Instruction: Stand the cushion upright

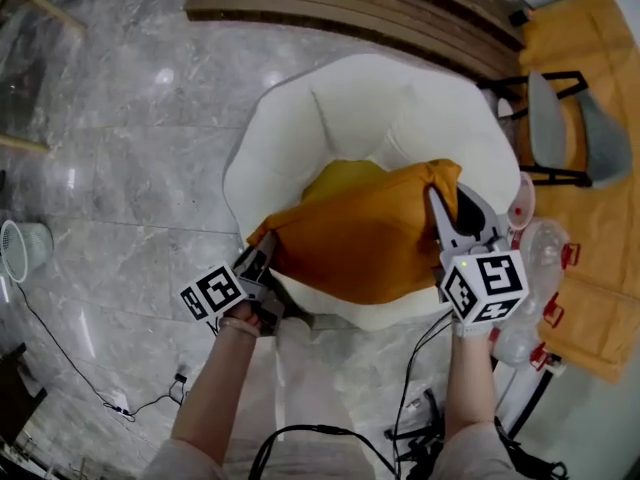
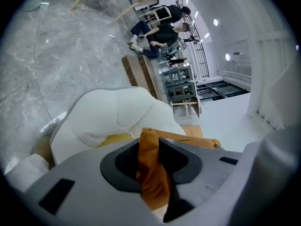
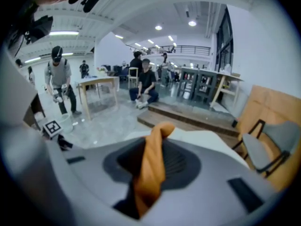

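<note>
Seen from above, one orange fabric cushion [image 1: 365, 238], soft and creased, hangs over the seat of a round, padded white armchair [image 1: 330, 98]. Two hand-held grippers pinch it. The left hand-held gripper [image 1: 258, 265] is clamped on its lower left corner and the right hand-held gripper [image 1: 445, 218] on its upper right corner. In both gripper views, orange cloth is bunched between grey jaws with dark pads. Each gripper carries one cube with black-and-white square markers. A second, yellow cushion [image 1: 345, 176] lies in the seat behind the orange one. The floor [image 1: 130, 138] is glossy grey marble, and a slatted wooden platform [image 1: 350, 3] lies beyond the armchair.
</note>
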{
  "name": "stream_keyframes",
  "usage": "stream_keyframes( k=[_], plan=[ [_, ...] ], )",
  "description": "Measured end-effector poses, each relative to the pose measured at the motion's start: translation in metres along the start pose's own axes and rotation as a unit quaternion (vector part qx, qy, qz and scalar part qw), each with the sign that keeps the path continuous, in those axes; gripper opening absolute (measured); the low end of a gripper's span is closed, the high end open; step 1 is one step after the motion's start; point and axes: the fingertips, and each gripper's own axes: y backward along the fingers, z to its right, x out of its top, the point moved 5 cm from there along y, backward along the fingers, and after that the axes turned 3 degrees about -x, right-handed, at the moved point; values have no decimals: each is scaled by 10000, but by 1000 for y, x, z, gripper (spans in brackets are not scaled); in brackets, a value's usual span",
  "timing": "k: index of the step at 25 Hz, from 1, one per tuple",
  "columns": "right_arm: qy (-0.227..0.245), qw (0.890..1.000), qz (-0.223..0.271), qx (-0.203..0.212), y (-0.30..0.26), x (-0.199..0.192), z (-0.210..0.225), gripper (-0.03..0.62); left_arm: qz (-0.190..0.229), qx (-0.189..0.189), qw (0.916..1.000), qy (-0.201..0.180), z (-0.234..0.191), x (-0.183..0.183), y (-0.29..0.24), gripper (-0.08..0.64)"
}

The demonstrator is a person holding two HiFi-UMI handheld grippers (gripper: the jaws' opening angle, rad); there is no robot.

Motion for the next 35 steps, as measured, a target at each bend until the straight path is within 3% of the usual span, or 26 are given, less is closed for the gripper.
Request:
stream_keyframes(
  k=[7, 13, 21, 27, 35],
  plan=[
    [-623, 9958, 316, -595, 51, -5, 21, 108, 97, -155, 9945, -1036, 45, 11, -7, 124],
    [-1428, 9840, 441, -970, 83, -24, 40, 108, -104, -366, 9815, -1875, 88, 26, -25, 120],
    [-2375, 9601, 562, -1363, 114, -45, 56, 107, -434, -574, 9728, -2204, 119, 26, -51, 112],
    [-2846, 9403, 719, -1722, 133, -55, 56, 107, -694, -817, 9606, -2563, 150, 36, -68, 109],
    [-3405, 9171, 879, -1878, 135, -75, 78, 107, -738, -754, 9506, -2919, 181, 33, -93, 106]
  ],
)
